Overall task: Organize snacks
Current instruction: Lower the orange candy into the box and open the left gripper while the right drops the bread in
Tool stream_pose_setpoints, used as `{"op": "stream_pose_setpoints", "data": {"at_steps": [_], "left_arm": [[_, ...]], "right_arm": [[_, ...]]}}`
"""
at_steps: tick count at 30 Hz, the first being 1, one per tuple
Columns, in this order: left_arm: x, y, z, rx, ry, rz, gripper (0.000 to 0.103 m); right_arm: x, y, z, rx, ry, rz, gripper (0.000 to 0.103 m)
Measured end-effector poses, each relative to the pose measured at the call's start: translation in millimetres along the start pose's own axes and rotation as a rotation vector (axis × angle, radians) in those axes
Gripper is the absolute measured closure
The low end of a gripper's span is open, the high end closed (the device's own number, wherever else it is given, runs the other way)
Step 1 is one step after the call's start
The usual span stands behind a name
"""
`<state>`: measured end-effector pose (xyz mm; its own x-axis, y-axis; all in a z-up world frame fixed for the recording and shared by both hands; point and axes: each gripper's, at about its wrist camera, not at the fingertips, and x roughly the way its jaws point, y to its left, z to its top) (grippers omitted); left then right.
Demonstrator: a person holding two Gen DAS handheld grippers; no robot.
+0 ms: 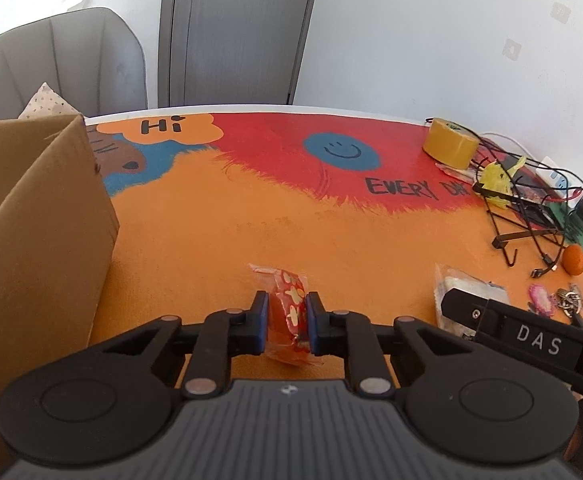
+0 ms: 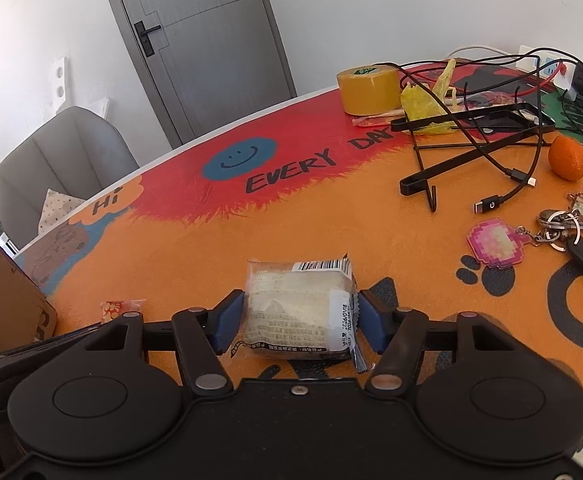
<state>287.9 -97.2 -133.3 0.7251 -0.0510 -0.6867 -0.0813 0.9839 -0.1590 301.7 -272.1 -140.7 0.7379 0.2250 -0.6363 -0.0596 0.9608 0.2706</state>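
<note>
— Left view?
— My left claw (image 1: 288, 312) pinches the red flower-print candy (image 1: 290, 304), just right of the cardboard box (image 1: 43, 216).
— Right view?
— My right claw (image 2: 301, 316) clasps the clear-wrapped cake (image 2: 299, 312), further right of that box (image 2: 7, 300). Both are gripped, I'd say; next, lift and carry them boxward.

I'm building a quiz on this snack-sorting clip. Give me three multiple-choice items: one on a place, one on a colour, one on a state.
1. Where is the cardboard box in the left wrist view?
A left edge
B right edge
C beside the tape

2. What colour is the tape roll?
A blue
B yellow
C white

3. What is between the left hand-held gripper's pads?
A nothing
B keys
C a red snack packet

Answers: 1 A, the box fills the left edge; 2 B, the roll is plainly yellow; 3 C, the blue pads press on the packet.
</note>
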Motion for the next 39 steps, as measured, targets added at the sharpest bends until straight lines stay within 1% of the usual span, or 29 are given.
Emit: {"op": "stream_pose_setpoints", "data": {"at_steps": [3, 6, 9, 11, 17, 24, 30, 34, 39], "left_arm": [[-11, -1, 1, -0.003, -0.018, -0.012, 0.085], [-23, 0, 1, -0.008, -0.03, -0.027, 0.085], [-36, 2, 0, -0.016, -0.048, -0.042, 0.085], [-46, 4, 1, -0.023, -0.061, -0.052, 0.085], [-80, 13, 6, -0.03, -0.125, -0.072, 0.085], [-117, 38, 10, -0.066, -0.186, -0.063, 0.085], [-147, 67, 12, -0.097, -0.234, -0.031, 0.085], [-160, 93, 10, -0.134, -0.248, -0.01, 0.085], [-168, 122, 7, -0.179, -0.251, 0.004, 0.085]], "right_arm": [[-7, 0, 1, 0.017, 0.001, 0.018, 0.047], [-10, 3, -2, 0.009, 0.001, 0.01, 0.048], [-18, 4, -6, 0.024, 0.002, 0.026, 0.048], [-25, 8, -8, 0.017, -0.008, 0.022, 0.048], [-50, 25, -2, -0.002, -0.056, 0.051, 0.049], [-70, 52, -2, -0.02, -0.1, 0.105, 0.049], [-86, 79, -3, -0.048, -0.132, 0.152, 0.049], [-92, 98, -4, -0.069, -0.142, 0.181, 0.049], [-98, 124, -8, -0.107, -0.149, 0.197, 0.049]]}}
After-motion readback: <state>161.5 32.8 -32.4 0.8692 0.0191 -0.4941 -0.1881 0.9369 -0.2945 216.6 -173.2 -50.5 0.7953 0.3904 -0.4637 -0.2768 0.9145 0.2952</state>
